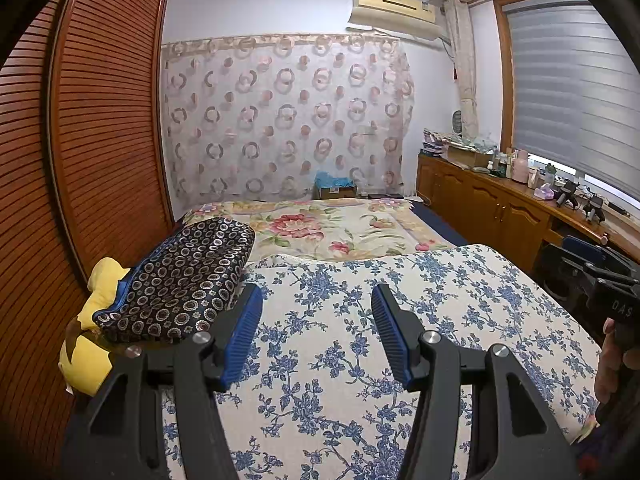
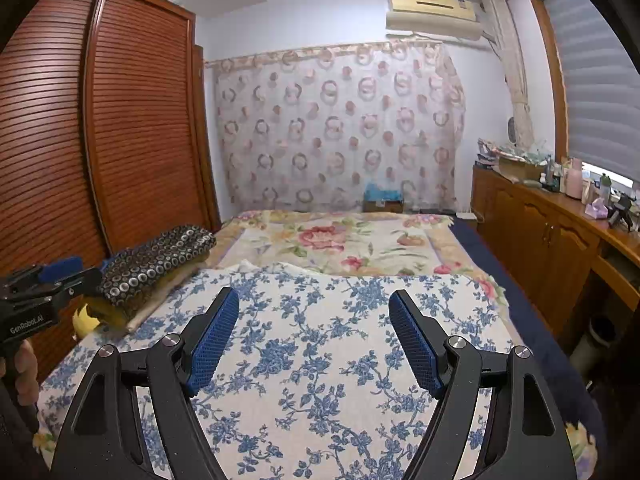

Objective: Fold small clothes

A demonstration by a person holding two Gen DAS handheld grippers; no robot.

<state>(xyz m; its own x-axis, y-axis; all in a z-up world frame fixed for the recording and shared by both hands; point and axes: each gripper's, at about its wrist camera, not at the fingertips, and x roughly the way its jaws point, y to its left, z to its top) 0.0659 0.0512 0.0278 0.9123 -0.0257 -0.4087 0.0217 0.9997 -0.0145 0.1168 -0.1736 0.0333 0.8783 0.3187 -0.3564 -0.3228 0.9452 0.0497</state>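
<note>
**Both claws spread above the bed, folded cloth off to the left**

Left claw [image 1: 316, 312]: spread wide, nothing between the blue pads, hovering over the blue-flowered cover [image 1: 400, 320] on the bed. Right claw [image 2: 314, 320]: likewise spread and empty, above the same cover [image 2: 320, 340]. Small clothes: a dark ring-patterned cloth [image 1: 184, 280], folded into a thick bundle, lying at the left edge of the bed on top of something yellow [image 1: 86, 364], just beside the left claw's left finger; seen from the right wrist further off to the left [image 2: 160, 260]. Beyond the blue-flowered cover, a pink-flowered blanket [image 1: 328, 228] stretching toward the far curtain [image 1: 288, 116]. Slatted wooden wardrobe [image 1: 100, 120] along the left, wooden worktop [image 1: 520, 192] crowded with bottles and boxes under the window on the right.
</note>
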